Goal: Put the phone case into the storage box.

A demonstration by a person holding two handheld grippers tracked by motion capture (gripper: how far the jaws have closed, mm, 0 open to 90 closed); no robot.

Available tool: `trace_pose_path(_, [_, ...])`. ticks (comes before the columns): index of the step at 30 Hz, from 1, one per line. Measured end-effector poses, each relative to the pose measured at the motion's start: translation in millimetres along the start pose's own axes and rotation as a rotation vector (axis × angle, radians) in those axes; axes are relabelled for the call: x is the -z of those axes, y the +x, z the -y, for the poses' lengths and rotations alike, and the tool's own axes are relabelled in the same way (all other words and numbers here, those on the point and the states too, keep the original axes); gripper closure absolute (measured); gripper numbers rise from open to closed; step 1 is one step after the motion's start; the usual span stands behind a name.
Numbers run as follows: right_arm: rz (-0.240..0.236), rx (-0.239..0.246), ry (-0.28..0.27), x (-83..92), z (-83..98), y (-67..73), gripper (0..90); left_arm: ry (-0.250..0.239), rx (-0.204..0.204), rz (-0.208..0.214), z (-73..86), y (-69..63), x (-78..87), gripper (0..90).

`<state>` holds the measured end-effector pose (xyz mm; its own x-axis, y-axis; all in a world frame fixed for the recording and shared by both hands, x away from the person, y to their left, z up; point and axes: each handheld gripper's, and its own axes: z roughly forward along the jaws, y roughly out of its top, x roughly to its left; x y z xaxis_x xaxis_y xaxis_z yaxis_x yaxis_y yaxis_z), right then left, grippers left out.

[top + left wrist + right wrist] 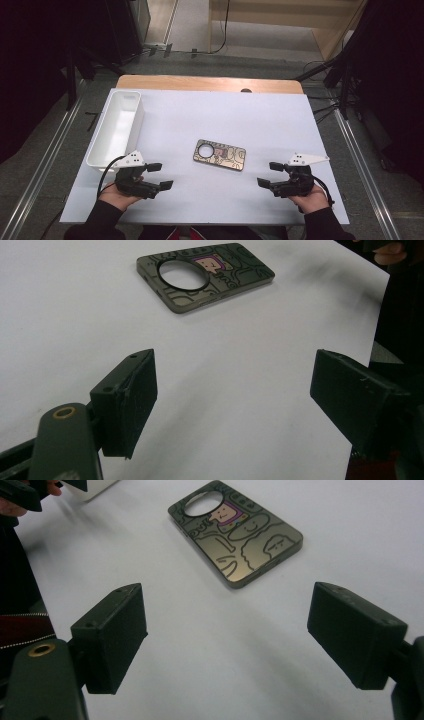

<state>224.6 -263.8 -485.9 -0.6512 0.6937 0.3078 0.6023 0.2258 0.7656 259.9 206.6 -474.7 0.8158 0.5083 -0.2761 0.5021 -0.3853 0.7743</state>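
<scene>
White table cover spread wide, wooden edge showing at the far side. Long white bin stands along the far left, open top, nothing in it that I can make out from the high view.

Phone case lies flat near the middle of the sheet, between my two hands and a little beyond them — dark, patterned with cartoon line drawings, round camera cutout toward the bin side. Apart from everything; nothing touches it.

My left gripper rests low at the near left, just in front of the bin's near end, jaws spread wide, holding nothing. My right gripper mirrors it at the near right, jaws equally wide, nothing between them. Both point inward at the case.

Progress, as I judge it: nothing done yet. The case is ungrasped and unlifted — the approach, the grip and presumably the carry to the bin all remain.
</scene>
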Motion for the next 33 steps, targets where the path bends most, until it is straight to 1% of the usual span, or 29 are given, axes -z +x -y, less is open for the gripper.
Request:
trace_pose_path(1, [0.003,-0.006,-0.003,-1.2,-0.6,-1.4,14.9,0.007,0.003,-0.003,-0.2,0.3,-0.1,18.7])
trace_pose_path(2, [0.004,-0.018,0.007,-1.6,-0.5,-2.3,14.9,0.007,0.003,-0.003,-0.2,0.3,-0.1,18.7])
trace_pose_path(3, [0.004,-0.018,0.007,-1.6,-0.5,-2.3,14.9,0.009,0.010,0.003,-0.1,1.0,0.0,18.7])
trace_pose_path(4, [-0.020,-0.030,0.022,-3.5,0.0,-6.2,14.9,0.008,0.023,0.006,-0.1,1.2,0.0,18.7])
trace_pose_path(5, [-0.029,-0.034,0.023,-4.1,0.3,-7.5,14.9,0.011,0.028,0.008,-0.5,1.7,0.4,18.6])
trace_pose_path(8, [-0.035,-0.037,0.020,-3.9,0.7,-8.0,14.9,0.006,0.032,0.010,-1.5,2.6,0.7,18.6])
trace_pose_path(9, [-0.034,-0.030,0.014,-3.4,1.0,-7.5,14.9,0.005,0.036,0.014,-1.7,3.2,0.3,18.6])
trace_pose_path(13, [-0.039,-0.037,0.004,-3.2,0.8,-7.3,14.9,0.018,0.031,0.002,-1.8,3.6,-1.2,18.5])
trace_pose_path(14, [-0.041,-0.040,0.004,-3.4,0.5,-7.4,14.9,0.022,0.024,0.000,-1.4,3.3,-0.8,18.5])
trace_pose_path(15, [-0.055,-0.050,0.004,-3.9,-0.3,-7.6,14.9,0.022,0.026,0.000,-1.1,2.8,-0.6,18.5])
trace_pose_path(17, [-0.080,-0.071,0.028,-4.9,-1.8,-8.1,14.9,0.014,0.028,0.002,-1.0,2.7,0.1,18.5])
trace_pose_path(18, [-0.084,-0.069,0.033,-5.6,-2.0,-8.3,15.0,0.011,0.029,-0.001,-1.4,2.5,0.4,18.5])
trace_pose_path(20, [-0.075,-0.052,0.033,-7.0,-2.2,-8.5,15.0,0.001,0.021,-0.025,-4.1,2.3,1.5,18.6])
trace_pose_path(21, [-0.070,-0.050,0.030,-7.5,-2.3,-9.0,15.0,-0.010,0.025,-0.028,-5.2,2.8,2.5,18.7])
trace_pose_path(22, [-0.060,-0.055,0.020,-7.9,-3.4,-9.3,14.9,-0.016,0.038,-0.005,-4.5,5.0,3.2,18.7])
trace_pose_path(25, [-0.062,-0.055,-0.001,-8.5,-4.5,-8.1,14.9,-0.002,0.037,-0.008,-3.2,5.5,2.4,18.7])
trace_pose_path(26, [-0.048,-0.041,-0.002,-9.1,-4.2,-7.1,14.9,0.001,0.041,-0.007,-3.1,5.6,2.4,18.7])
trace_pose_path(27, [-0.048,-0.041,-0.002,-9.1,-4.2,-7.1,14.9,-0.003,0.042,-0.005,-2.8,5.4,2.4,18.7])
trace_pose_path(29, [-0.030,-0.031,-0.001,-9.4,-3.3,-7.0,14.9,0.001,0.032,-0.002,-2.7,4.8,2.3,18.7])
trace_pose_path(31, [-0.009,-0.033,-0.002,-10.4,-2.1,-7.3,14.9,0.006,0.030,0.000,-1.9,4.7,1.5,18.7])
trace_pose_path(33, [-0.007,-0.041,-0.003,-10.3,-1.7,-7.6,14.9,0.011,0.028,0.007,-0.5,5.5,0.4,18.7])
